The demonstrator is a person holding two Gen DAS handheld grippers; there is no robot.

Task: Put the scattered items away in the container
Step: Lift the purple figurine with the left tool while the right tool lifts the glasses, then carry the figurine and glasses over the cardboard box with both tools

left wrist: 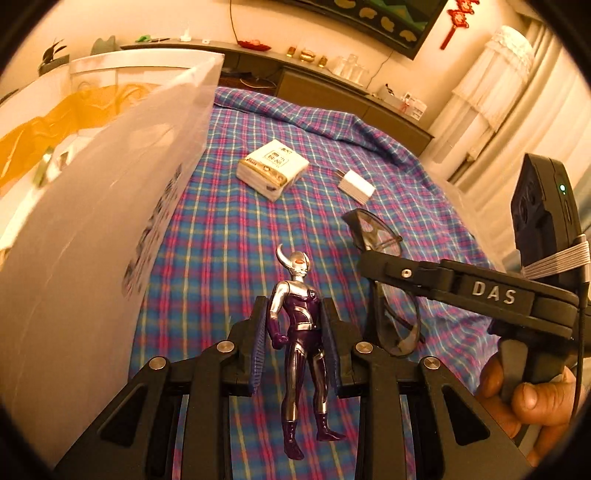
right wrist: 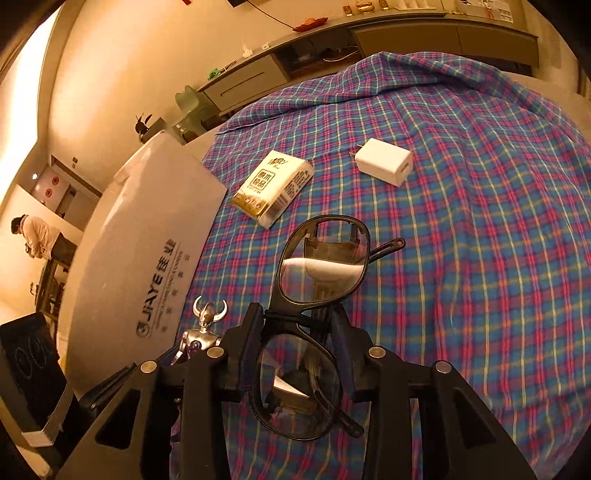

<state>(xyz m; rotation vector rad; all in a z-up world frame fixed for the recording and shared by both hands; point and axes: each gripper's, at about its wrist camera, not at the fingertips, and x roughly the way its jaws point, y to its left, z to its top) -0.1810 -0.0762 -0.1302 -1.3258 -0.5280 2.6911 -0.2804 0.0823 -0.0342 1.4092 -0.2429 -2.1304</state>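
Note:
My left gripper point(left wrist: 297, 317) is shut on a silver and purple toy figure point(left wrist: 301, 314), held by the torso above the plaid cloth. The figure's horned head also shows in the right wrist view point(right wrist: 209, 314). My right gripper point(right wrist: 299, 321) is shut on a pair of black glasses point(right wrist: 321, 266), gripped at the bridge, one lens above the fingers and one below. The right gripper with the glasses point(left wrist: 384, 236) shows at the right of the left wrist view. A white storage box point(right wrist: 147, 258) with a printed logo stands at the left, its wall point(left wrist: 110, 206) close to the left gripper.
A tissue pack point(right wrist: 273, 186) and a white charger plug point(right wrist: 384, 166) lie on the blue and pink plaid cloth point(right wrist: 480, 258). A low cabinet point(right wrist: 406, 33) runs along the far wall. A person point(right wrist: 33, 236) stands far left.

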